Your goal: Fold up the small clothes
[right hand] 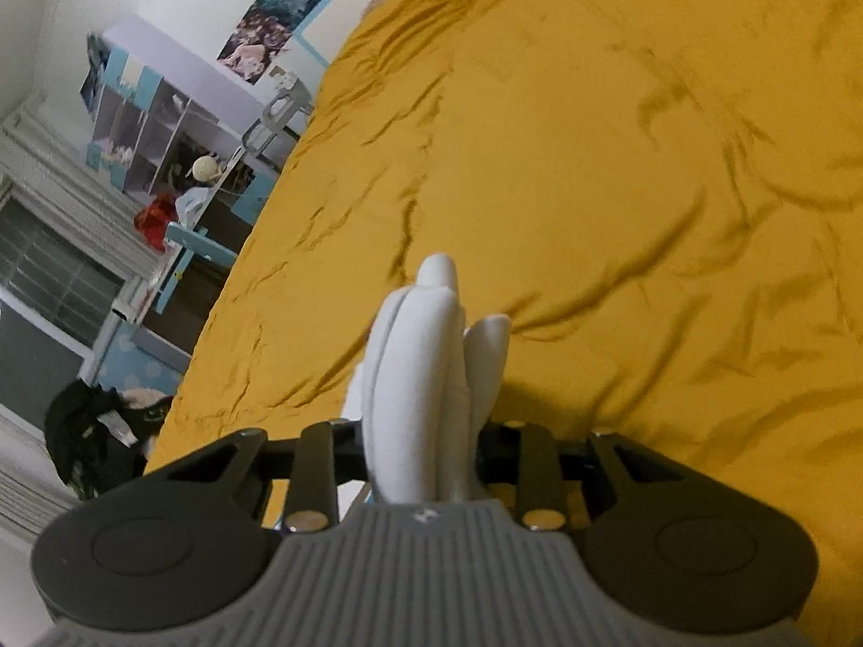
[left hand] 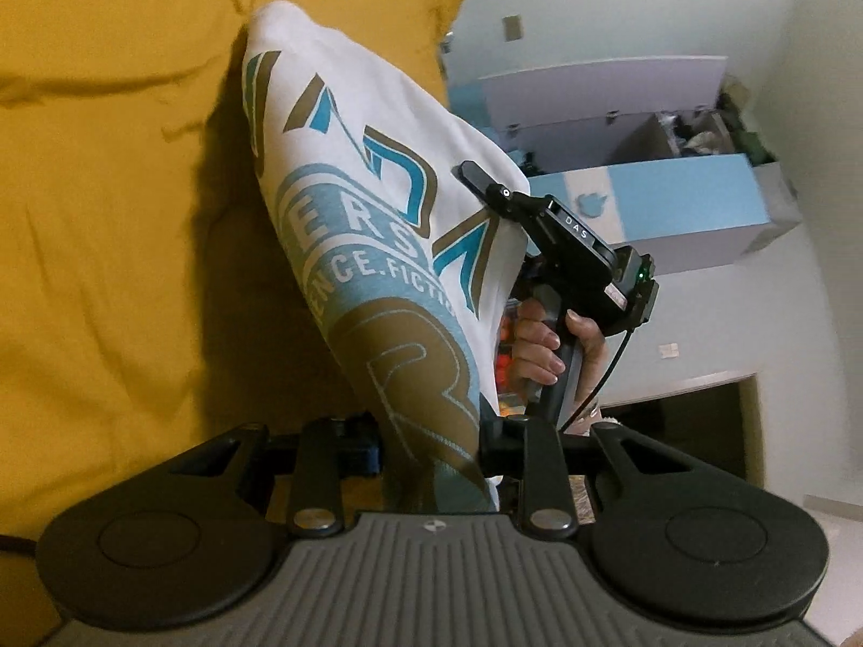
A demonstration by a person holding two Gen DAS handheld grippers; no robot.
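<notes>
A white T-shirt (left hand: 367,205) with a teal and brown print hangs stretched in the air above the yellow bedspread (left hand: 108,215). My left gripper (left hand: 431,453) is shut on one edge of it at the bottom of the left wrist view. My right gripper (left hand: 488,186), seen in the left wrist view with a hand on its grip, is shut on the other edge. In the right wrist view the right gripper (right hand: 426,447) clamps bunched white folds of the T-shirt (right hand: 420,366) over the bedspread (right hand: 593,162).
A blue and white cabinet (left hand: 647,178) with open compartments stands beside the bed. Shelves (right hand: 162,129), a window (right hand: 43,291) and a dark pile of clothes (right hand: 91,442) lie beyond the bed's left edge. The wrinkled bedspread fills most of the right wrist view.
</notes>
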